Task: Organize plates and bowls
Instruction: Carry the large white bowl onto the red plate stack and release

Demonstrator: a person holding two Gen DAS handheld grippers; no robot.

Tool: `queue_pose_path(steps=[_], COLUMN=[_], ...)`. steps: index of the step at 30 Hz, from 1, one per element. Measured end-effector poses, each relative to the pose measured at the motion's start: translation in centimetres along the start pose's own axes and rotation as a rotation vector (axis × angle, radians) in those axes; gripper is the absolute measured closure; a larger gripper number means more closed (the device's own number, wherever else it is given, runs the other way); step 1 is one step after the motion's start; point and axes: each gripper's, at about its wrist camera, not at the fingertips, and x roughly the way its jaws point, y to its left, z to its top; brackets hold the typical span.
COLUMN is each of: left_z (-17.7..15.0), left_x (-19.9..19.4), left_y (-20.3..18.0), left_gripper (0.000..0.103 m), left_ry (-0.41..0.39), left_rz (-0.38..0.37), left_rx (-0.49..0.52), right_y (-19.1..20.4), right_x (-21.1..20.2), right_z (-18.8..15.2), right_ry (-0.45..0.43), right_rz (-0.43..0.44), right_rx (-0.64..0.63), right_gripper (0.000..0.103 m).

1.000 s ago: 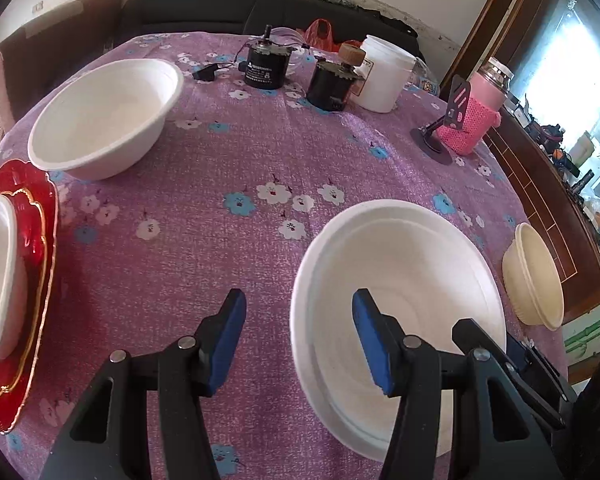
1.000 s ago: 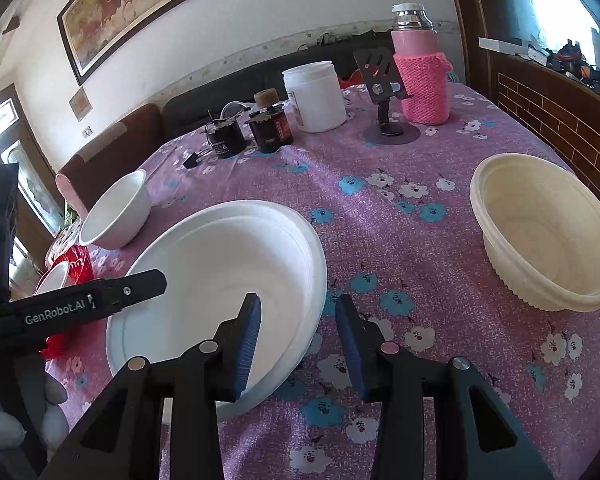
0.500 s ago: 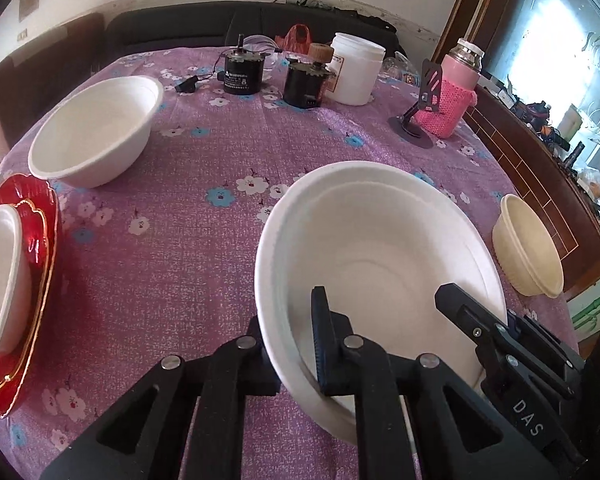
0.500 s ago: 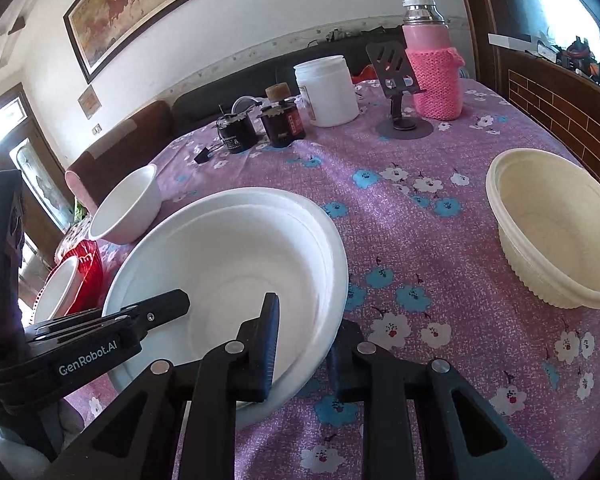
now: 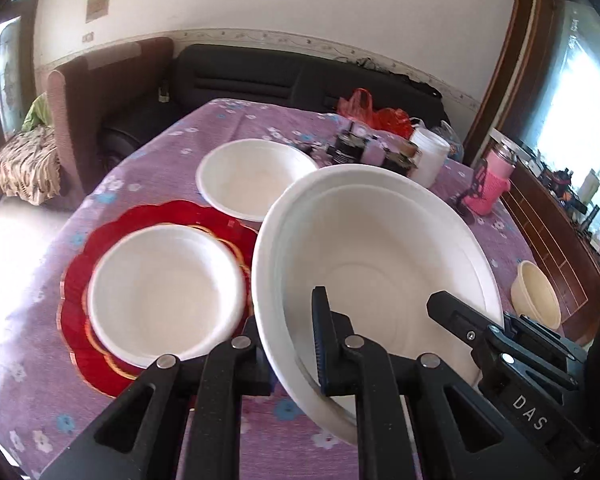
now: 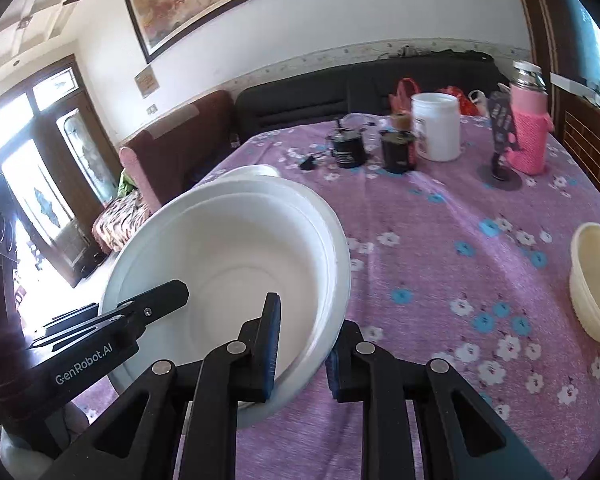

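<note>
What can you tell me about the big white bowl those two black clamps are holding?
The large white bowl looks like matte moulded paper pulp, round, with a wide stepped rim, and is empty. It is tilted above the purple flowered tablecloth. The left gripper and right gripper each pinch its near rim, one finger inside, one outside.

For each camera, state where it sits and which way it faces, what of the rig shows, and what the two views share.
Left wrist: sits on the left gripper, faces down across the table; the right gripper's fingers enter at right.
Right wrist: sits on the right gripper, faces across the table toward the white jar; the left gripper's fingers enter at left.
Shared: the big white bowl, both grippers clamped on its rim, and the cream bowl.
</note>
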Motion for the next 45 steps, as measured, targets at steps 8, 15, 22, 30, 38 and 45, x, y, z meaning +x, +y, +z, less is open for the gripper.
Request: queue_pose_path(steps=[8,15,22,30,38,45], left_z=[1.8,1.3,1.0,0.0,0.0,-1.2], left_x=[0.4,2.1,1.6,-0.8,-3.2,-5.8], left_y=[9.2,12.8,14.7,15.3,15.4,15.7], left_gripper=[0.091,0.088,0.063,0.051,0.037,0.034], left_ry=[0.023,0.061,0.051,0.006,-0.078,-0.136], left_rz=[0.188,0.263,0.261,0.241,0.211,0.164], left_rx=[-0.055,-0.073,-0.125,-0.178,-0.231,-0.294], right_y=[9.9,12.9,12.2,12.5,12.2,10.9], right_x=[7.0,12.0,13.3,13.5,12.2,9.6], right_z=[2.2,1.9,1.9,2.0,2.3,2.6], right_ry=[0.104,0.197,0.215,0.182,0.118,0.046], right_rz=[0.084,0.071,-0.005,-0.074,-0.074,-0.035], right_rx=[-0.114,-0.146,-0.147,-0.188,-0.172,-0.092], right_gripper=[0.08,0.08,0.082,0.083,0.082,0.05])
